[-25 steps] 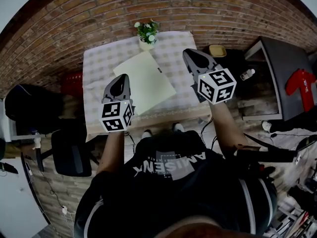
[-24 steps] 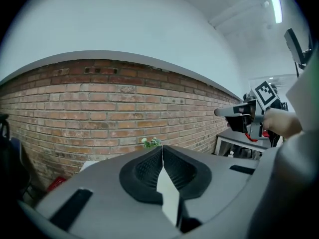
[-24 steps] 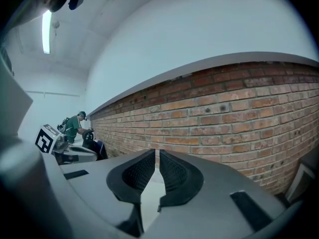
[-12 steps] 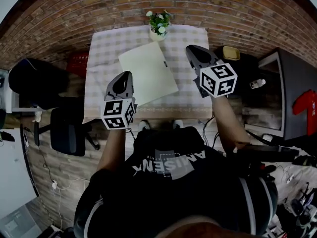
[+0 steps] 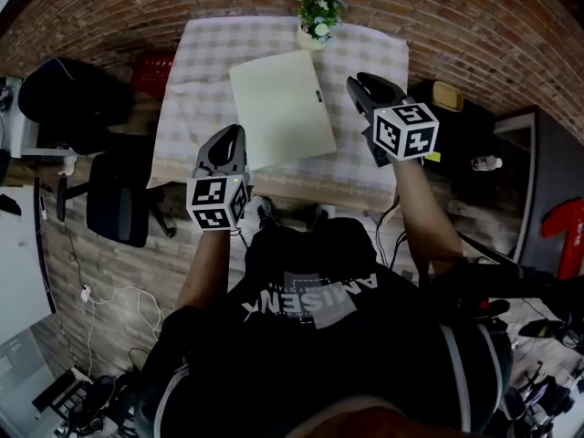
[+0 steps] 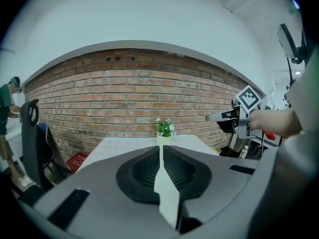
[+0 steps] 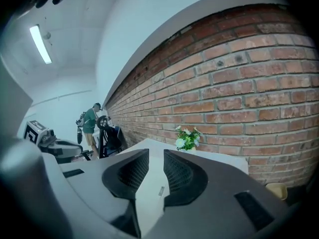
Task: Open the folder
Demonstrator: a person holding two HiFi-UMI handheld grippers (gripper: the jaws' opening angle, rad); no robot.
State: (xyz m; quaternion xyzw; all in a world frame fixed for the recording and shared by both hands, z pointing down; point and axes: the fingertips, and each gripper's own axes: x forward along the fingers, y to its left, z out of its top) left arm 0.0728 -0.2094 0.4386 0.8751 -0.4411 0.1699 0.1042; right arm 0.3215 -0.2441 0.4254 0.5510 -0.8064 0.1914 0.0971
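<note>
Folder [image 5: 281, 108], just one, near one flower pot [image 5: 317, 24].

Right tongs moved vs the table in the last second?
Yes. The right tongs shifted inward from the table's right edge toward the folder, nearing its right side. Their jaws are opening, with nothing between them.

A red brick wall [image 5: 137, 7] is curving across the top of the head view. Below it, in the upper middle, a table [image 5: 205, 71] under a pale checked cloth is standing near the bricks, and a small pot of flowers [image 5: 319, 12] is sitting at its far edge. At the left, a black office chair [image 5: 119, 199] is standing on the plank floor [image 5: 100, 272]. In the right gripper view, a tube lamp [image 7: 40, 44] is shining at the upper left.
</note>
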